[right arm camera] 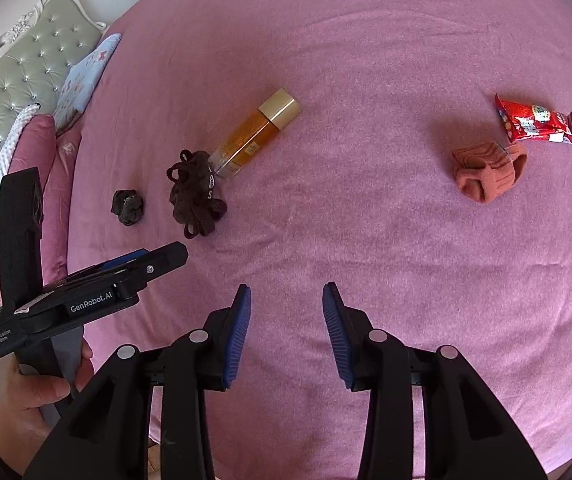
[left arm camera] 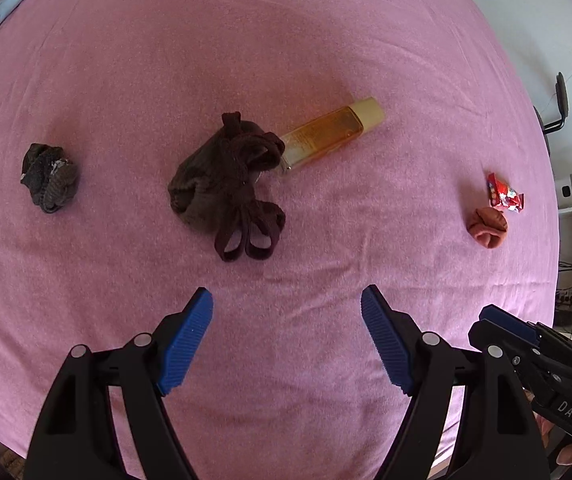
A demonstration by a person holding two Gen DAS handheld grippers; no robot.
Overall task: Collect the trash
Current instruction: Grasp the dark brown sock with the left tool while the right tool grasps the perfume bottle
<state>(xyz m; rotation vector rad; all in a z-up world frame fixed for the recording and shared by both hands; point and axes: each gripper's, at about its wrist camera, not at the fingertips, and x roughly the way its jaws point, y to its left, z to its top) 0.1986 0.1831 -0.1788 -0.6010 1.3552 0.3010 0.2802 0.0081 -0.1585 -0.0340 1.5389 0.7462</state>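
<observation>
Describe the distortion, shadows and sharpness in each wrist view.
Left wrist view: fisheye bows the pink bedspread, corners vignetted dark, the amber bottle sharp with a soft shadow. Right wrist view: same bowing, even daylight, red wrapper crisp, no glare.

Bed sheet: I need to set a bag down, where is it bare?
Bare: the sheet beyond the bottle, and the stretch between the brown garment and the rust sock. Crowded: garment touches bottle; red wrapper beside the sock.
</observation>
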